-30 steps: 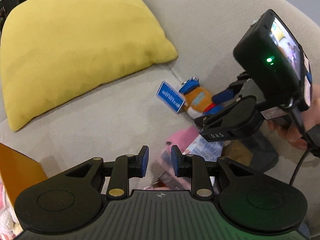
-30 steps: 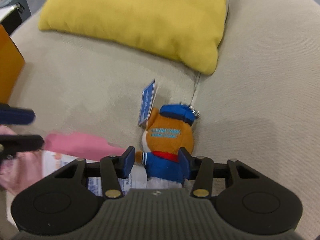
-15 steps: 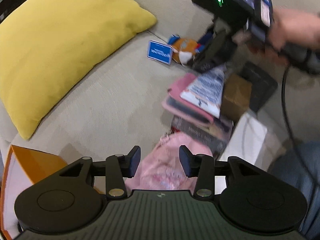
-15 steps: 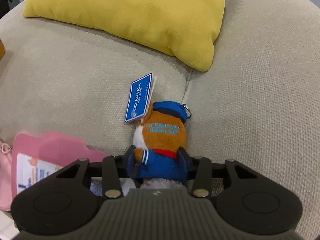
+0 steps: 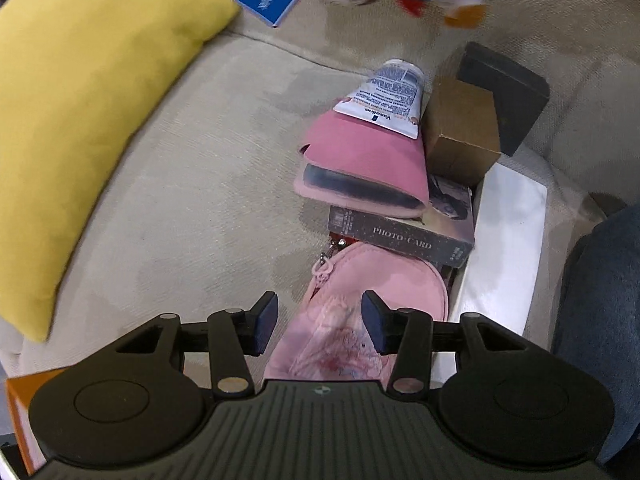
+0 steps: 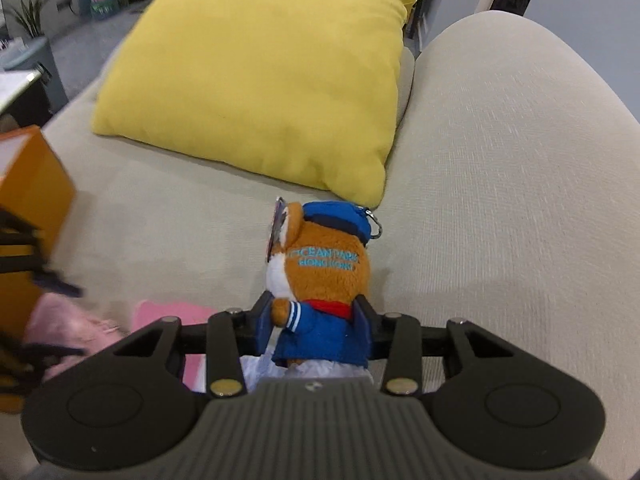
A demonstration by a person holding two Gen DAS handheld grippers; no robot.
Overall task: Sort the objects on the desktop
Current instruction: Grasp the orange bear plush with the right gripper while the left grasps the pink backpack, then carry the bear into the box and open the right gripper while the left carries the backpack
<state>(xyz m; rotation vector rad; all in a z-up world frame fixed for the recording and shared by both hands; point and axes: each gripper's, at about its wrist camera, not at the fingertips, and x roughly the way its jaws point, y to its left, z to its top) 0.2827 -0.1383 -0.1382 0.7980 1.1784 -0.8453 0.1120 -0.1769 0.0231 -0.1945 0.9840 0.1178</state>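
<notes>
Above the sofa (image 6: 500,200), right claw (image 6: 316,328) is clamped on the Ocean Park plush (image 6: 320,280), lifted w/ tag dangling. Left claw (image 5: 316,322) gapes wide over pink pouch (image 5: 360,320), gripping nothing. Judgement: keep grip firm on the torso; carry plush clear of the stack.

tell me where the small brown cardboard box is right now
In the left wrist view the small brown cardboard box sits right of centre on the sofa, between the pink pouch stack and a dark box.
</notes>
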